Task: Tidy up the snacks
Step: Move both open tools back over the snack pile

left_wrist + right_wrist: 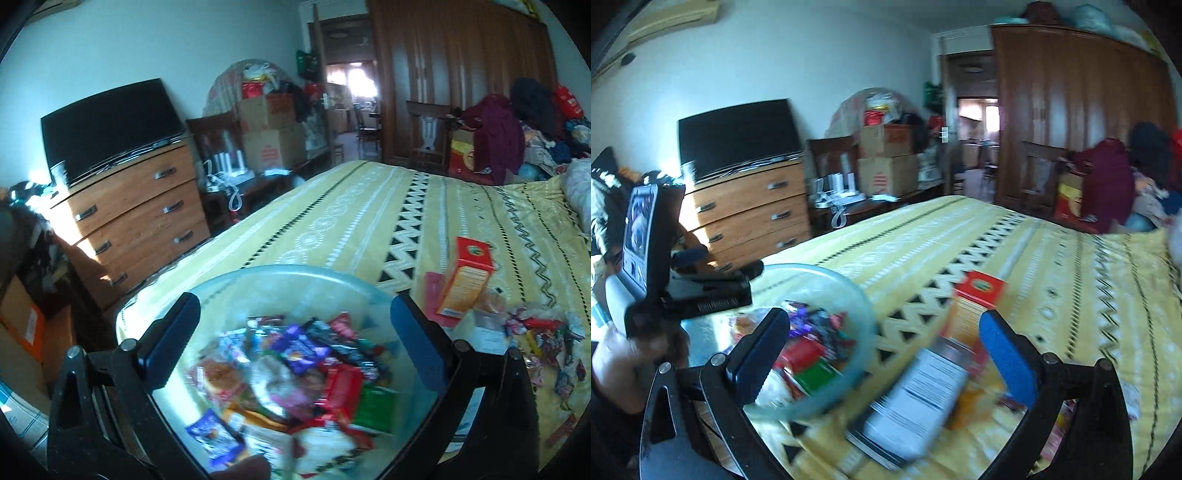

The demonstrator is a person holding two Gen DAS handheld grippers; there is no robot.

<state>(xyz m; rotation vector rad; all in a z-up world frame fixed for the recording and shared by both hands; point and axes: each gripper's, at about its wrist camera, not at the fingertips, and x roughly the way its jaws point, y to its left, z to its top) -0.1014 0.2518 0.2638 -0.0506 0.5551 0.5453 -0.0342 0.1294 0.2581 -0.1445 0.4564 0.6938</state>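
snacks (295,373) fill my clear round bowl (280,275), a heap of bright wrappers in purple, red, green and orange, and the bowl sits on the bed (369,206) at its near left corner, close to the edge that faces the wooden dresser (129,210). my left gripper (295,347) hangs over the bowl with its fingers (173,339) spread wide, one on either side of the heap, and nothing is pressed between them. the wrappers look blurred, so i cannot read any labels.

to the right of the bowl, an orange and red box (465,280) lies on the yellow patterned bedspread, tilted, with a pink packet (432,295) just beside it. further right along the near edge, a loose scatter of small wrapped sweets (543,343) spreads over the cover.

my right gripper (886,354) also has its fingers (1008,354) far apart. between them, lower down on the bed, lies a white printed package (919,395), blurred, and i cannot tell whether either finger touches it. the orange and red box stands behind it. from this side the bowl shows to the left, and past it i see my left gripper's body held in a hand (617,358) over the bed's left edge. a dark tv (110,125) rests on the dresser.
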